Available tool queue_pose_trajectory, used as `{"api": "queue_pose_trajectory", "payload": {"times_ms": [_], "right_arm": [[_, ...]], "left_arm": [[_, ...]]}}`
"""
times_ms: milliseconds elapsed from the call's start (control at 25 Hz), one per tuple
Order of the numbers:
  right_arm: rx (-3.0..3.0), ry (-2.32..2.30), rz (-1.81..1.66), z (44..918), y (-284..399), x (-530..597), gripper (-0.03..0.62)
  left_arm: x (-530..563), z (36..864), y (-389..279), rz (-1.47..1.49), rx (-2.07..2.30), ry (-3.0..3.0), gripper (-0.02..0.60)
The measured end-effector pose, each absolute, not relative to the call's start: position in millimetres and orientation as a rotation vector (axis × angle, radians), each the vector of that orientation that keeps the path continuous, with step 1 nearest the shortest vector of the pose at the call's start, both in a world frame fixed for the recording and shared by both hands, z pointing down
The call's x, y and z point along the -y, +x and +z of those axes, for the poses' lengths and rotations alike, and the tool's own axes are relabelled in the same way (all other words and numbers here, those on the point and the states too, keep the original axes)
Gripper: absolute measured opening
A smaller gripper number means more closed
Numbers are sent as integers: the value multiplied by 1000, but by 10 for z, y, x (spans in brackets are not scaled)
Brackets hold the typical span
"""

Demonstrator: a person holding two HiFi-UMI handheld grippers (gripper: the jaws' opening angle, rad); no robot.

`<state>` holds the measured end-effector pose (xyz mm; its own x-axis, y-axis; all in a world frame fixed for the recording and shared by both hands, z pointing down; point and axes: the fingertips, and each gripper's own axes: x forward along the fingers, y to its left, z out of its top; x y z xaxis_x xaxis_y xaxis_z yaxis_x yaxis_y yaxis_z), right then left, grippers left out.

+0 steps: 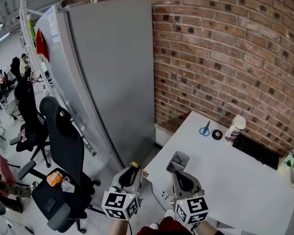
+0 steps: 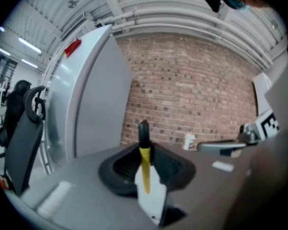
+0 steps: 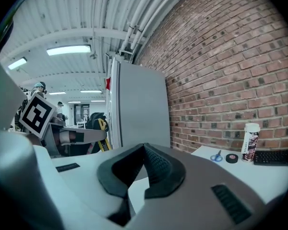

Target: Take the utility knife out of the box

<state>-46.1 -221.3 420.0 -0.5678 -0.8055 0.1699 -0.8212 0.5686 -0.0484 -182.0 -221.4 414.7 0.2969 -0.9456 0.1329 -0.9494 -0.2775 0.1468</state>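
Left: my left hand-held gripper (image 2: 144, 146) pinches the yellow-and-black utility knife (image 2: 144, 166), off the white table's (image 1: 225, 180) near left edge | Right: my right hand-held gripper (image 3: 144, 150) has its jaws pressed together, empty, over the near left corner | Box: small grey open box (image 1: 179, 159) sits just beyond it

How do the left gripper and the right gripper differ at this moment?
The left gripper is shut on a yellow-and-black utility knife; the right gripper is shut with nothing between its jaws. The left hangs beside the white table, the right over it. Both carry a marker cube.
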Motion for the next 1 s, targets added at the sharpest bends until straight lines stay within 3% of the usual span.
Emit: {"api": "queue_pose_trajectory", "payload": {"times_ms": [1000], "right_arm": [[2707, 1310, 104, 4168, -782, 1557, 8]], "left_arm": [[1467, 4201, -2092, 14, 1792, 2347, 75]]}}
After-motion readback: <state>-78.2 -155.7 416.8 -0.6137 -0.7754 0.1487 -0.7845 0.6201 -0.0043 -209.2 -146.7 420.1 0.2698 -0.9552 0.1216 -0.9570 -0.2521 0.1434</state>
